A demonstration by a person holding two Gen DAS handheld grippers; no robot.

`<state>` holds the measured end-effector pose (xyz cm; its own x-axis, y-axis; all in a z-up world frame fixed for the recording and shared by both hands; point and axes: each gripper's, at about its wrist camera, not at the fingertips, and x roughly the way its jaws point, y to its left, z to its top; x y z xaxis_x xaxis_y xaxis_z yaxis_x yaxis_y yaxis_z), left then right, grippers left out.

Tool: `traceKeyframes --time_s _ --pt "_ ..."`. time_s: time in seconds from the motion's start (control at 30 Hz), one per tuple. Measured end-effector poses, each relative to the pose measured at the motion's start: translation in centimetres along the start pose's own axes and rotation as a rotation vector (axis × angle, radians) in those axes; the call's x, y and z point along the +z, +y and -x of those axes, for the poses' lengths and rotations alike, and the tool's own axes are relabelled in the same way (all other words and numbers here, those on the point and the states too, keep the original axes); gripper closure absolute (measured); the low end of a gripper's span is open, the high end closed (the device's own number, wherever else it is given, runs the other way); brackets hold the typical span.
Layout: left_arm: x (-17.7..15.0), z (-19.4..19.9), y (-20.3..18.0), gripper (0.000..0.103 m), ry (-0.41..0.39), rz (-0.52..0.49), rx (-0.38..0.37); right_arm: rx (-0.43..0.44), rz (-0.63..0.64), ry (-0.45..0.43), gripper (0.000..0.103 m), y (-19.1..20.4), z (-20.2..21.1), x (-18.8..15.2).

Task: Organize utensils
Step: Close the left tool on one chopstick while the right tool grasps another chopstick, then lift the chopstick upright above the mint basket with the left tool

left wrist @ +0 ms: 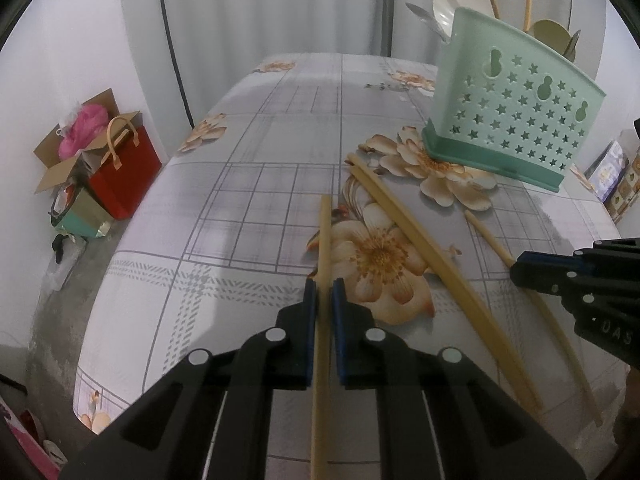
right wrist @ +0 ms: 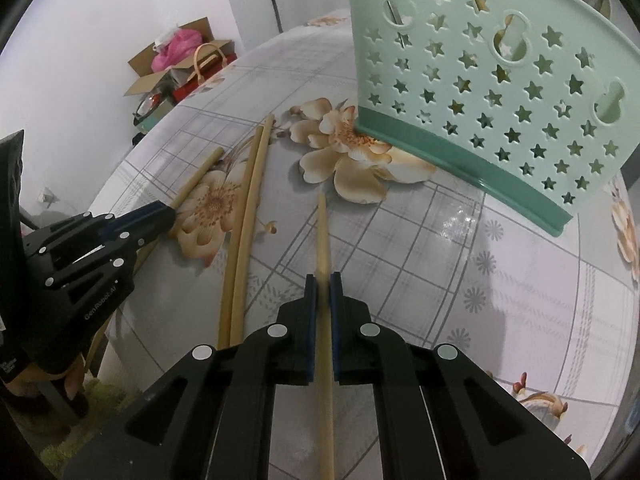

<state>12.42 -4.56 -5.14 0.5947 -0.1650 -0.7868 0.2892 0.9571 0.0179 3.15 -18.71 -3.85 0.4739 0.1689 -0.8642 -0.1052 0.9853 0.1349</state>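
Note:
My left gripper (left wrist: 324, 282) is shut on a bamboo chopstick (left wrist: 325, 232) that runs between its blue pads and points up the table. My right gripper (right wrist: 323, 280) is shut on a second chopstick (right wrist: 322, 232), which is aimed toward the mint-green star-holed utensil holder (right wrist: 480, 80). Each gripper shows in the other's view: the right gripper (left wrist: 514, 266) at the right edge, the left gripper (right wrist: 172, 212) at the left. A pair of chopsticks (left wrist: 420, 240) lies loose between them, side by side. The holder (left wrist: 516, 120) stands upright behind, with spoons (left wrist: 456, 4) and chopsticks sticking out.
The round table (left wrist: 248, 184) has a glossy floral cloth, and its edge curves away on the left. On the floor to the left are a red bag (left wrist: 124, 172) and an open cardboard box (left wrist: 56, 160). Small boxes (left wrist: 616, 176) stand at the far right. A hand (right wrist: 72, 384) holds the left gripper.

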Motion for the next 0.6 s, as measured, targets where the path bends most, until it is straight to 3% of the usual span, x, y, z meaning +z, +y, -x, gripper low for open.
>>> traceKeyframes --time_s 0.6 --pt "-0.11 0.11 -0.21 0.095 -0.002 -0.011 0.010 0.000 0.002 -0.003 0.098 -0.01 0.00 -0.04"
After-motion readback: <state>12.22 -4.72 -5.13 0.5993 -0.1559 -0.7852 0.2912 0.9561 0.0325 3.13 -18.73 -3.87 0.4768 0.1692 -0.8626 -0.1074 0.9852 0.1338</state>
